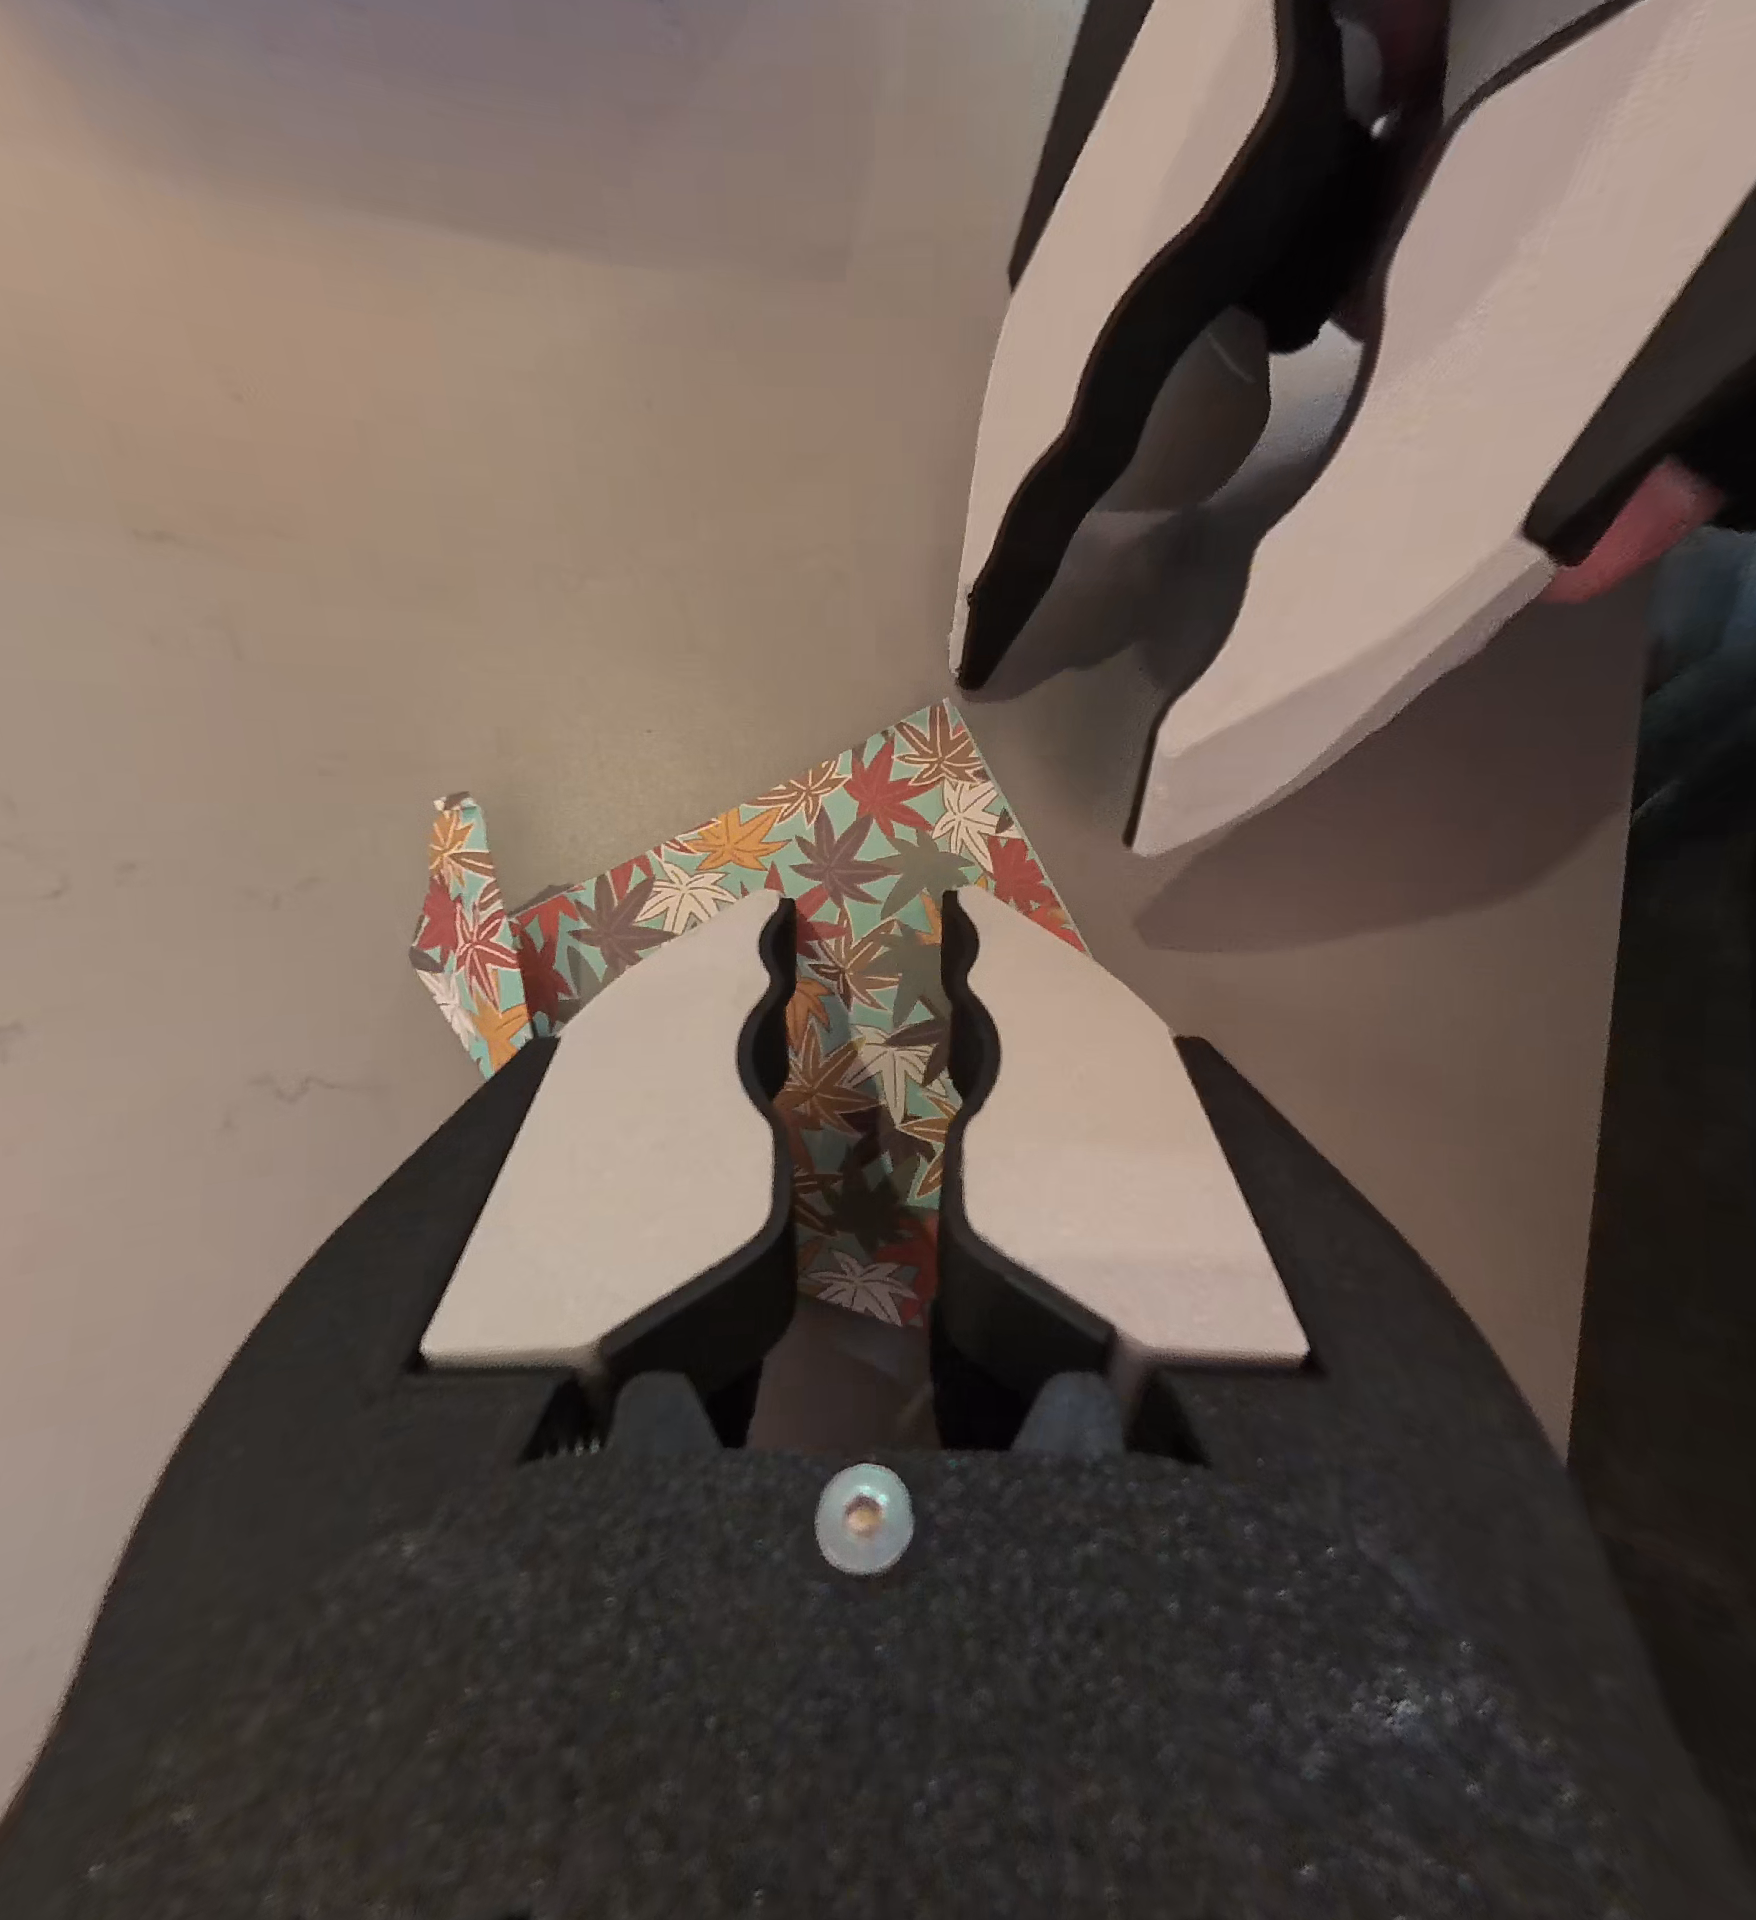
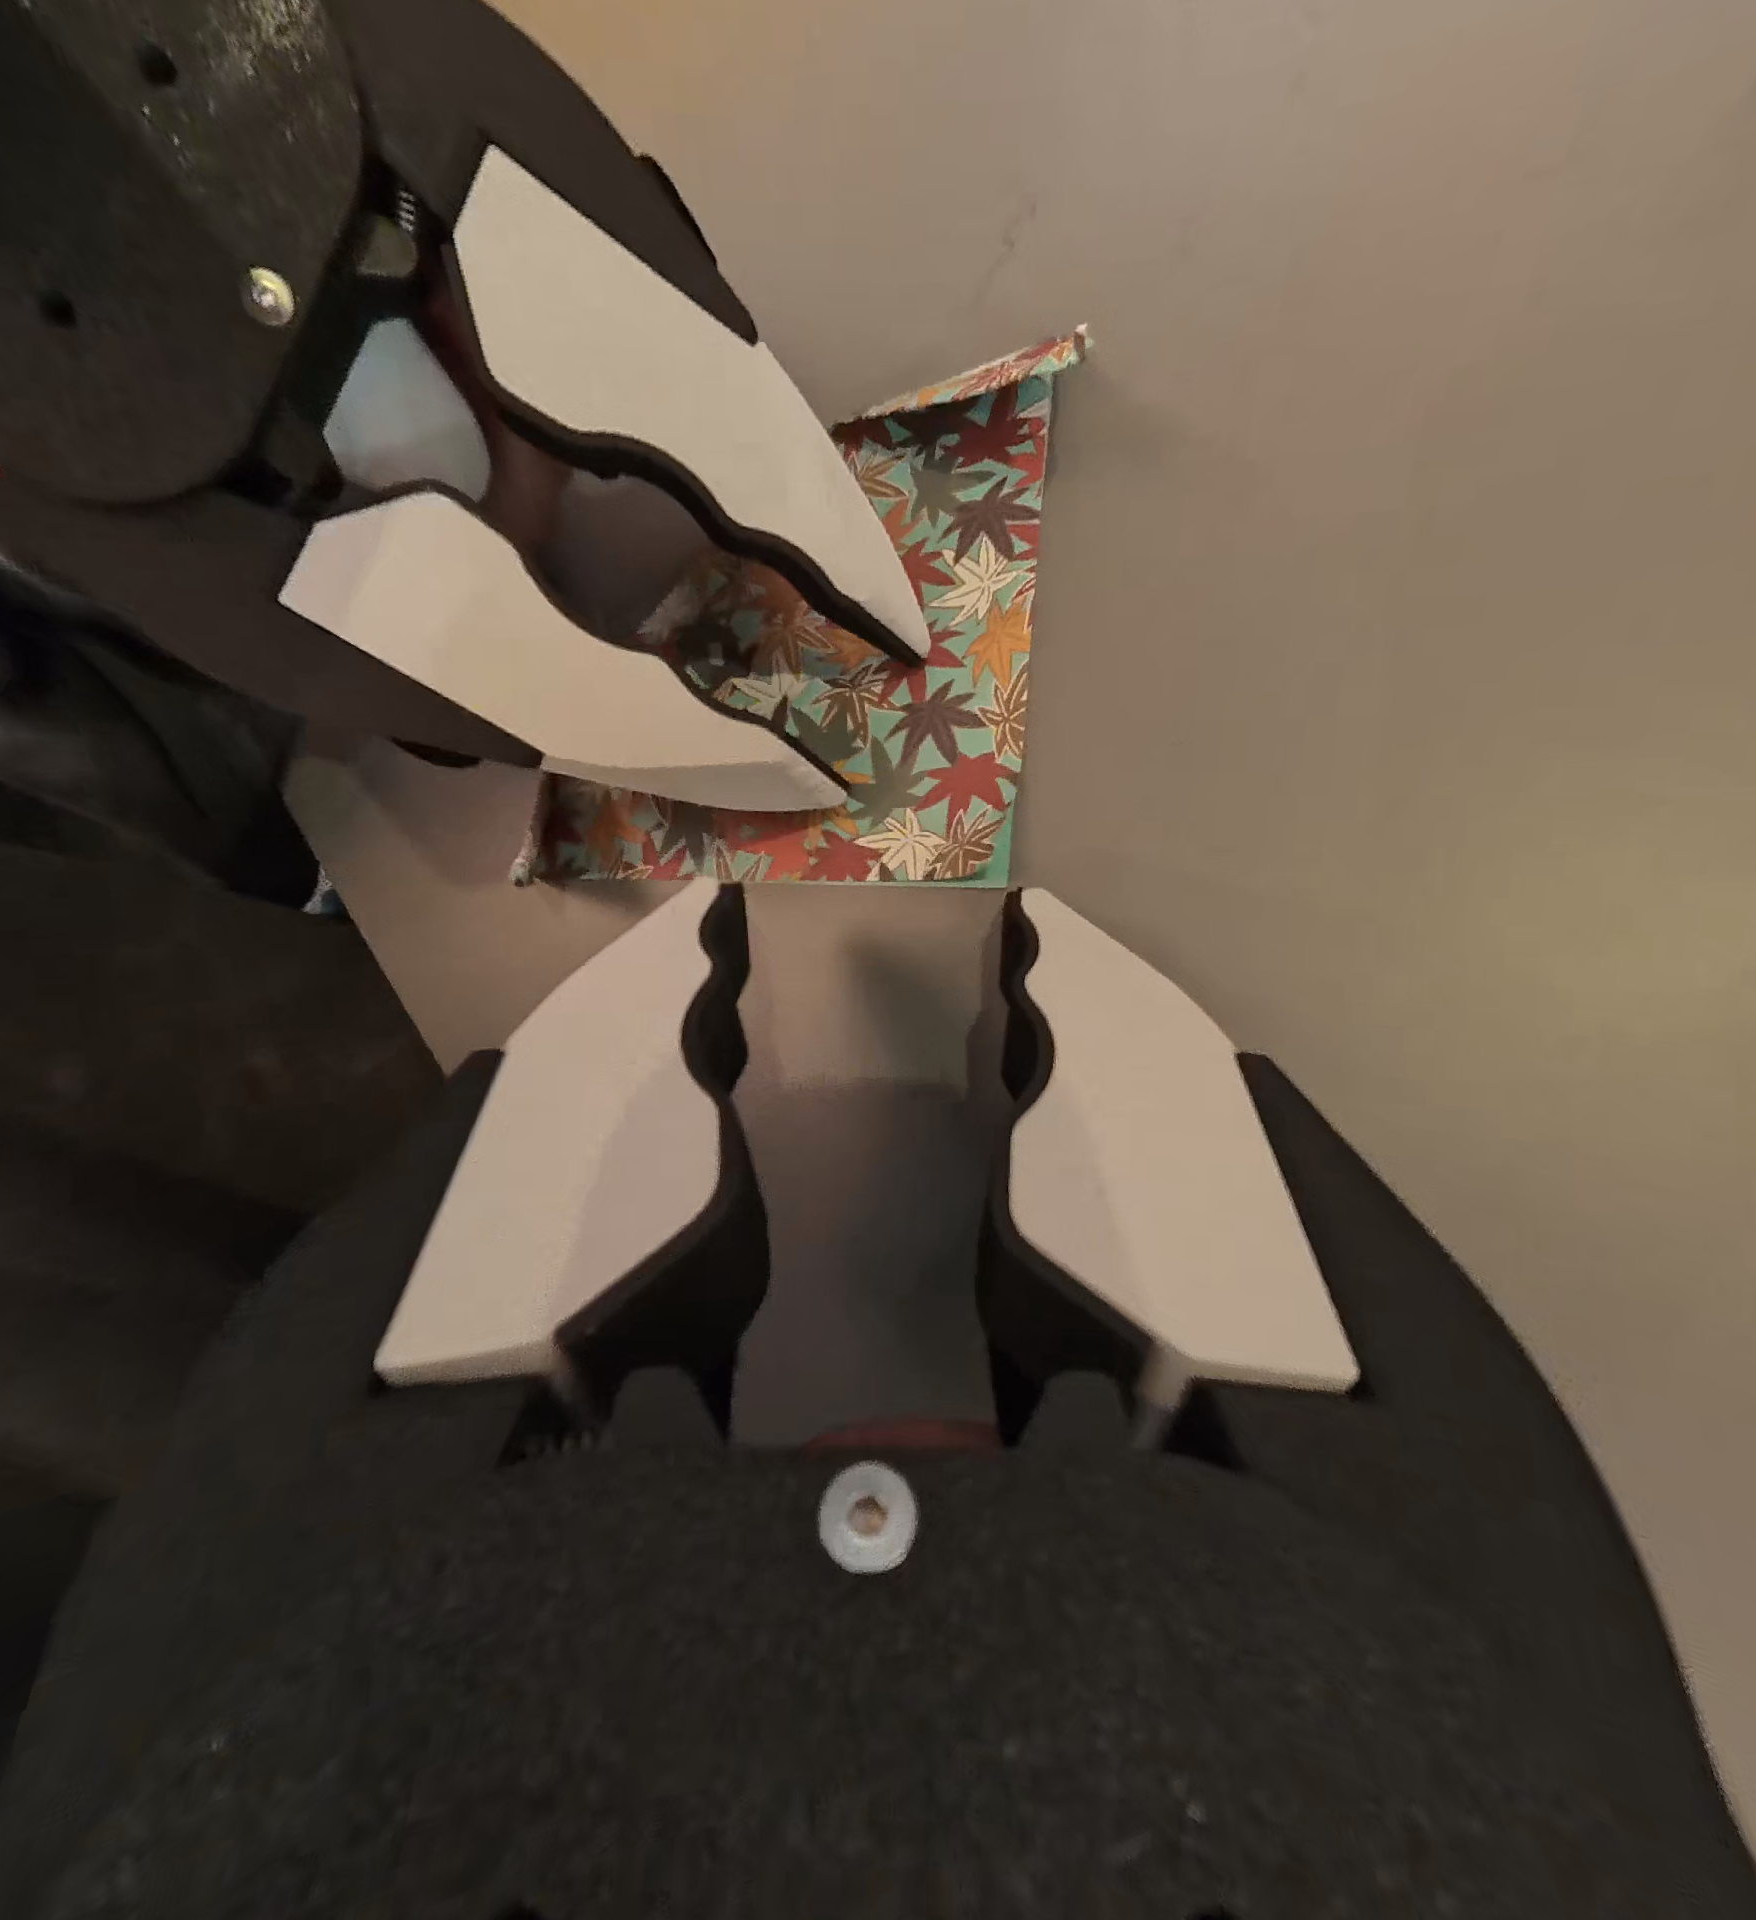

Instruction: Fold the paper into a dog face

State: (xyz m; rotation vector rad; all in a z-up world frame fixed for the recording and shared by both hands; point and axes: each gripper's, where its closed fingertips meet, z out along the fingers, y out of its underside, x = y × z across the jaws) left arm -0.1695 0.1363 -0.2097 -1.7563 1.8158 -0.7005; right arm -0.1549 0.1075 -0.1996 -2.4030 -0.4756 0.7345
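1. Left wrist view: the left gripper [image 1: 866, 914] has its jaws apart, hovering over or pressing the leaf-patterned paper [image 1: 853, 831], which shows through the gap; one corner flap stands up left of the jaws.
2. Right wrist view: the right gripper [image 2: 872, 904], jaws apart and empty, sits just short of the paper's near edge on the table [image 2: 1373, 623]. Nudging that edge could shift the sheet and skew the crease.
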